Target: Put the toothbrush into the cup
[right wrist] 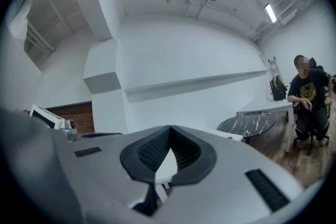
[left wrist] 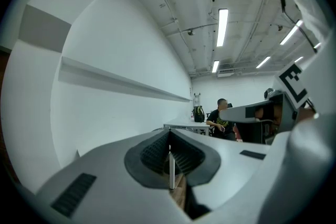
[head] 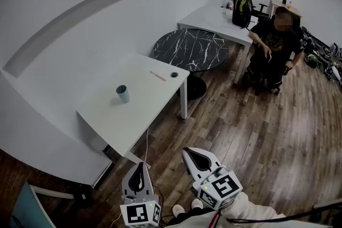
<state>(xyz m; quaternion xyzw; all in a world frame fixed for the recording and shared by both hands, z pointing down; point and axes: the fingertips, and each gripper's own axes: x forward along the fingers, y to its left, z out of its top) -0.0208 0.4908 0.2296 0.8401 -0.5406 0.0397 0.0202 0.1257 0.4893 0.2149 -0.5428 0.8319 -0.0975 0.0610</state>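
A blue-grey cup (head: 123, 94) stands upright on the white table (head: 107, 120), towards its left half. Further back on the same table lies a thin pink toothbrush (head: 157, 76), next to a small dark round object (head: 174, 75). Both grippers hang low over the wooden floor, well short of the table's near edge. My left gripper (head: 141, 164) (left wrist: 169, 134) is shut, its tips meeting with nothing between them. My right gripper (head: 188, 150) (right wrist: 169, 128) is shut and empty as well. Neither gripper view shows the cup or the toothbrush.
A black marble round table (head: 192, 49) stands behind the white table. A second white table (head: 214, 20) carries a backpack (head: 241, 10), and a person (head: 275, 42) sits beside it. A cable (head: 145, 148) hangs from the near table's edge. Wooden floor (head: 251, 131) spreads to the right.
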